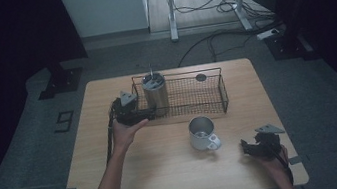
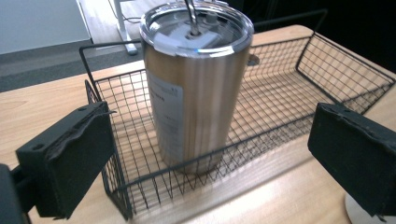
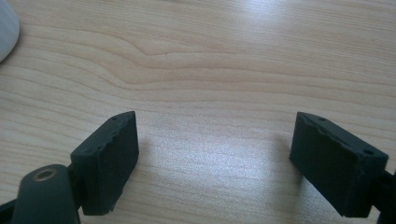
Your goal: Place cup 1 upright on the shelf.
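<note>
High view: a wooden table [image 1: 168, 175] is seen from above, with a black wire basket [image 1: 207, 94] set near its far edge. A tall steel tumbler [image 1: 155, 94] is stood upright inside the basket, at its left end. A clear lid is fitted on top of the tumbler. The left gripper [image 1: 151, 111] is held by a hand just beside the basket's left front corner, close to the tumbler. A steel mug [image 1: 201, 132] is placed on the table in front of the basket, well apart from the tumbler. The right gripper [image 1: 245, 146] is held low near the right front corner of the table, near the mug but not touching it. From the left gripper view, the tumbler [image 2: 196, 88] is seen behind the basket's front wire wall [image 2: 187, 177], and a white label is stuck on its side. The two black pads [image 2: 70, 163] are spread wide, one on each side of the tumbler, and nothing is touched or held by them. From the right gripper view, bare table wood [image 3: 210, 70] is seen between the pads [image 3: 107, 158]. These pads are also kept apart, and nothing is held between them. A small white edge is seen at the top left corner there, but what it is cannot be told.
</note>
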`<move>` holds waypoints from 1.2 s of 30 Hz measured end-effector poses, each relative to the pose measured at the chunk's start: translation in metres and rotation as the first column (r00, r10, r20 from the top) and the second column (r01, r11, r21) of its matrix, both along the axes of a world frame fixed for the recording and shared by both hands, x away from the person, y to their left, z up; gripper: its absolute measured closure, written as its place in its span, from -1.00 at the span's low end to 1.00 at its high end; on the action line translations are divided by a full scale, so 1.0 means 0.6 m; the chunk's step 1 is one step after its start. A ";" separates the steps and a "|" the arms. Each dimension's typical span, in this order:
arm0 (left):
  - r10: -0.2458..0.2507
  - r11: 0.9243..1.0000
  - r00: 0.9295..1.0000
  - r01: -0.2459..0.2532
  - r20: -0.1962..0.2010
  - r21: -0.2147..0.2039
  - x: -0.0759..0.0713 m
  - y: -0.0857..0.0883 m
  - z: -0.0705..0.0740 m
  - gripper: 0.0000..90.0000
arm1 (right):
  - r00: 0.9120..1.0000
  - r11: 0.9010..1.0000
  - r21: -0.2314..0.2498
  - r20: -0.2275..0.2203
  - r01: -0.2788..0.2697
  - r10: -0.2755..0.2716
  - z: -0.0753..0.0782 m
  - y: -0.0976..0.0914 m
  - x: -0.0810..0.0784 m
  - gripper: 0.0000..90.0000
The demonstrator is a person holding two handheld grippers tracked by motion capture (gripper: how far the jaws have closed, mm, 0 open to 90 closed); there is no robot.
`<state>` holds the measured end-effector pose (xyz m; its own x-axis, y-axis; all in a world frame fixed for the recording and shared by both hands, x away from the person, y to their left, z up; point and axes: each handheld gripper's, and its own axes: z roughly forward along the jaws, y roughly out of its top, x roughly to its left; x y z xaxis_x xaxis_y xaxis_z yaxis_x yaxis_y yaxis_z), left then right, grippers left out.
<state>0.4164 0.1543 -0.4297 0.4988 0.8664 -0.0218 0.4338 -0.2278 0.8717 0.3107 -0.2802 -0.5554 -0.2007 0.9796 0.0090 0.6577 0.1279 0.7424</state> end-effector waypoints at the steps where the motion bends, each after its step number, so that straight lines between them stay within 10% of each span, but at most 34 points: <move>1: -0.004 1.000 1.000 0.004 0.000 0.002 -0.004 0.001 -0.001 -0.98 | 1.000 1.000 0.000 0.000 0.001 -0.001 0.000 0.000 0.000 -0.67; 15: -0.030 0.999 0.999 0.029 -0.029 -0.017 -0.079 0.038 -0.025 -0.94 | 1.000 1.000 0.000 0.000 0.000 0.000 0.000 0.000 0.000 -0.67; 36: -0.043 0.999 0.992 0.044 -0.121 0.002 -0.148 0.073 -0.122 -0.85 | 1.000 1.000 0.000 -0.001 0.001 -0.001 0.000 0.000 0.000 -0.67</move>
<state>0.3276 0.1979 -0.5032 0.5299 0.8443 -0.0797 0.5252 -0.2529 0.8125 0.3107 -0.2802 -0.5554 -0.1995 0.9799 0.0088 0.6585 0.1274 0.7417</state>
